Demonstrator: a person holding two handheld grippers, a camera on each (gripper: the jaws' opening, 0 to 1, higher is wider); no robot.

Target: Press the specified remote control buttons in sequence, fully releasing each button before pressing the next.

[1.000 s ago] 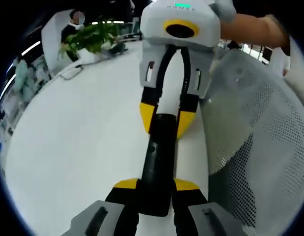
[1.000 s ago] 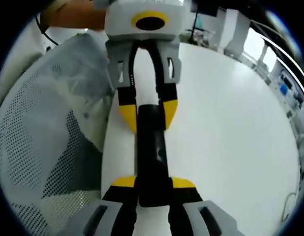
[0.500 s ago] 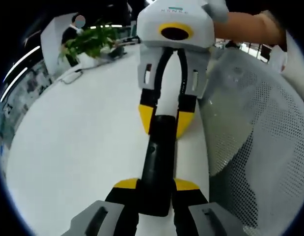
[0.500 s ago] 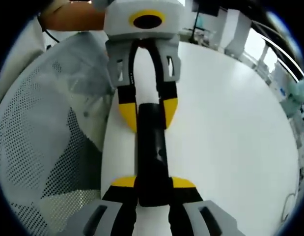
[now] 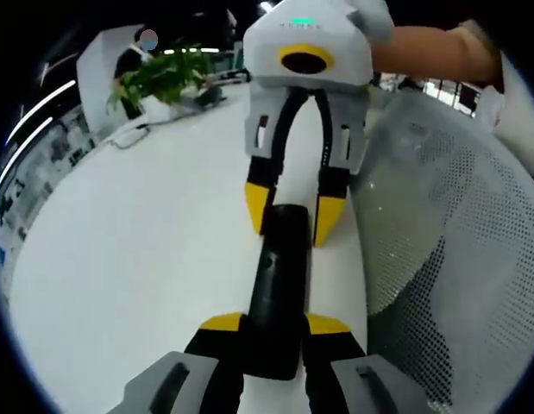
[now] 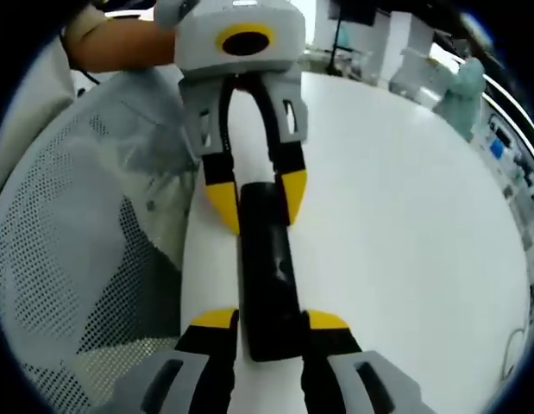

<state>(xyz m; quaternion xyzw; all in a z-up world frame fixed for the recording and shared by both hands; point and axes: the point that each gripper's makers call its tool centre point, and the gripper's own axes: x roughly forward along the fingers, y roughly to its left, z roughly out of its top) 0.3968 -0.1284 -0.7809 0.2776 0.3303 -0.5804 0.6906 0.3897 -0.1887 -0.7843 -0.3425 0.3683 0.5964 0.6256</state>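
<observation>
**Remote between two claws**

In the left gripper view my left claw [image 5: 275, 324] holds the near end of the black remote control [image 5: 278, 285] — its yellow tips sit tight against both long sides. The remote lies lengthwise over the white surface [image 5: 146, 250], running straight away from me. At its far end my right claw [image 5: 294, 216] faces me with its yellow tips on either side of the remote; a thin gap shows at each tip, so it brackets that end loosely and is narrowly parted.

In the right gripper view the right claw [image 6: 271, 322] sits around its end of the remote control [image 6: 267, 267] with slim gaps at both sides, and the left claw [image 6: 255, 200] pinches the opposite end. A perforated white chair back [image 5: 448, 250] stands beside the surface — a leafy plant [image 5: 163, 73] sits at the far edge.
</observation>
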